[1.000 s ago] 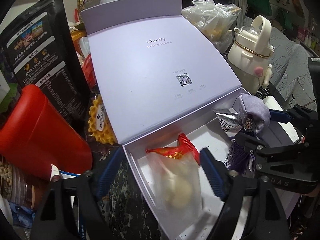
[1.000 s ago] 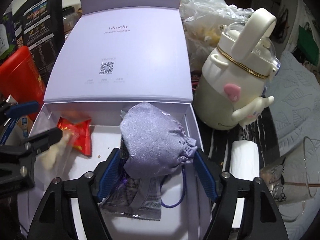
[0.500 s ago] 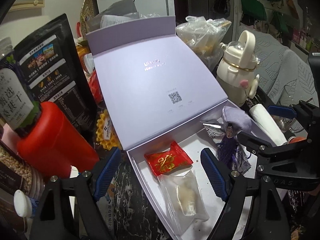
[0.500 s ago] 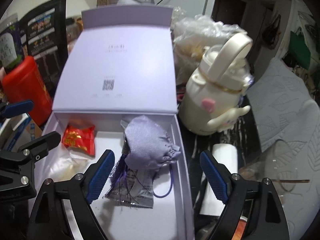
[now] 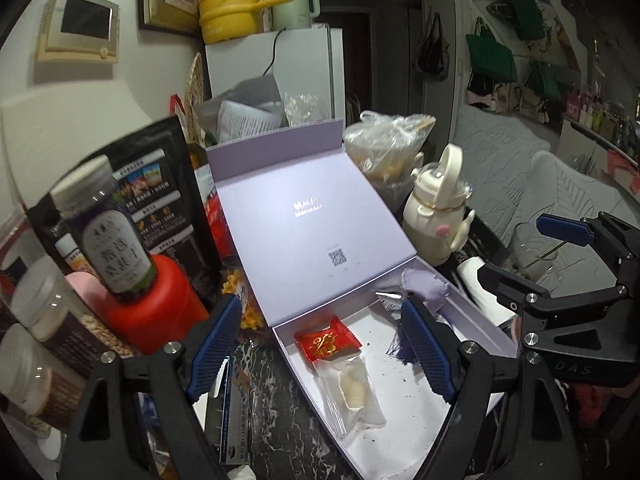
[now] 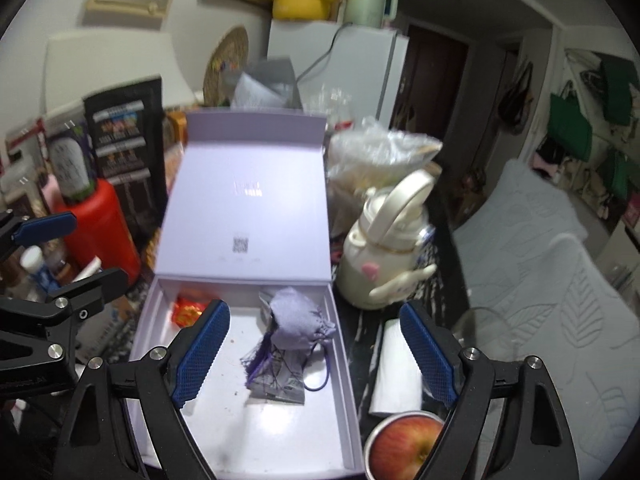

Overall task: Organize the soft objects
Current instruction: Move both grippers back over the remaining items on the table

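Observation:
An open lavender box (image 5: 486, 330) (image 6: 340, 344) lies on the dark marble table, its lid tilted back. Inside lie a red candy packet (image 5: 327, 343) (image 6: 186, 312), a clear bag with a pale sweet (image 5: 354, 390), and a lavender drawstring pouch (image 6: 298, 318) (image 5: 426, 290) resting on a silver foil packet (image 6: 276, 386). My left gripper (image 5: 322, 354) is open and empty, held above the box's left part. My right gripper (image 6: 314, 354) is open and empty, held above the pouch.
A red canister (image 5: 150, 306) with a bottle on top, a black snack bag (image 5: 158, 196) and jars crowd the left. A cream kettle-shaped bottle (image 6: 386, 258), a white paper roll (image 6: 396, 368) and an apple in a bowl (image 6: 404, 446) stand right of the box.
Both grippers have pulled up and back from the box. The right gripper opened and let go of the lavender pouch, which now lies in the box. The left stayed open.

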### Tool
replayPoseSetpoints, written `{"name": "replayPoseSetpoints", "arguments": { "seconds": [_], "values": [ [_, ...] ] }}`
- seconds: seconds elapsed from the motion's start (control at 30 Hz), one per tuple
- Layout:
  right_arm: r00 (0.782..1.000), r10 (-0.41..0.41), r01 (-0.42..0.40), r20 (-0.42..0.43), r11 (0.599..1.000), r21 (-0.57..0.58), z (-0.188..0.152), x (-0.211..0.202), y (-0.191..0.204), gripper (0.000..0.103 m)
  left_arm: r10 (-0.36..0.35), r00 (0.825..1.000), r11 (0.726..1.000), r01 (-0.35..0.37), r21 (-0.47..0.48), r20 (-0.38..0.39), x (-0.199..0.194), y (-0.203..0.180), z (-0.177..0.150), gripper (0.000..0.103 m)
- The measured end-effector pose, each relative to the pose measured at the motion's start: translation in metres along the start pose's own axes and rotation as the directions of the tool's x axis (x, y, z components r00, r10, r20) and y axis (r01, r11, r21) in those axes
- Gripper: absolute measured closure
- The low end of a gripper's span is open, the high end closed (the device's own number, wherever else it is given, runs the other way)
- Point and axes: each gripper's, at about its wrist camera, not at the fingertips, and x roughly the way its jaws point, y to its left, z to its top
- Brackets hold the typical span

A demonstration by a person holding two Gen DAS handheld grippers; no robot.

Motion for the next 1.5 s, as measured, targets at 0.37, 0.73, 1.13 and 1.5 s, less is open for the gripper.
{"name": "replayPoseSetpoints", "arguments": {
  "seconds": [0.37,0.73,1.13,1.5],
  "values": [
    [0.985,-0.044,0.044,0.167,0.999,0.006,-0.003,-0.106,0.006,0.013,-0.032,0.989,0.999,0.027,0.034,0.143,-0.093,-0.012,0.003,0.021],
    [0.97,-0.1,0.091,0.22,0.995,0.051,-0.031,-0.18,0.005,0.009,-0.087,0.975,0.995,0.075,0.066,0.204,-0.154,-0.027,-0.012,0.01],
    [0.96,-0.17,0.156,0.224,0.984,0.082,-0.076,-0.223,0.011,0.006,-0.15,0.963,0.985,0.126,0.12,0.222,-0.186,-0.043,-0.042,0.005],
    [0.963,-0.204,0.181,0.176,0.974,0.14,-0.131,-0.239,0.014,0.005,-0.254,0.949,0.96,0.224,0.167,0.188,-0.195,-0.059,-0.081,0.005]
  ]
}}
